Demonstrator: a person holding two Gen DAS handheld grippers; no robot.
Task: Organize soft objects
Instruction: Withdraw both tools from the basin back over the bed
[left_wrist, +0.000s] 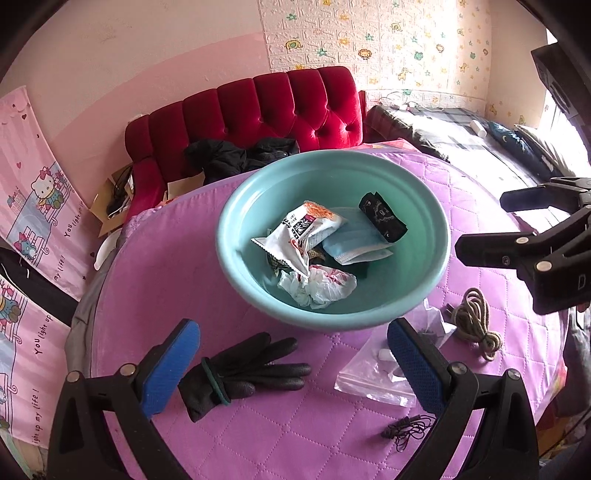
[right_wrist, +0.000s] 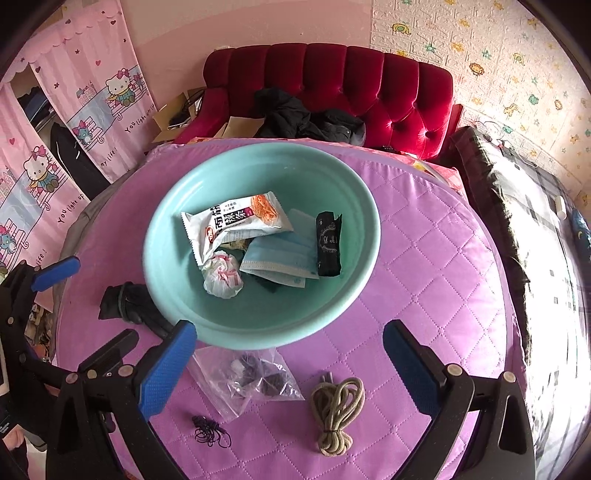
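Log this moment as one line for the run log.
left hand-held gripper open over glove | right hand-held gripper open, empty | rope outside basin

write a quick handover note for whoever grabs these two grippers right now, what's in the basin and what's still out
Left gripper: open, empty, over the black gloves.
Right gripper: open, empty, above the beige cord.
Done: in the teal basin lie a snack packet, blue face mask, black pouch and crumpled white bag.
Left: gloves, cord, clear zip bag and thin black string on the purple cover.
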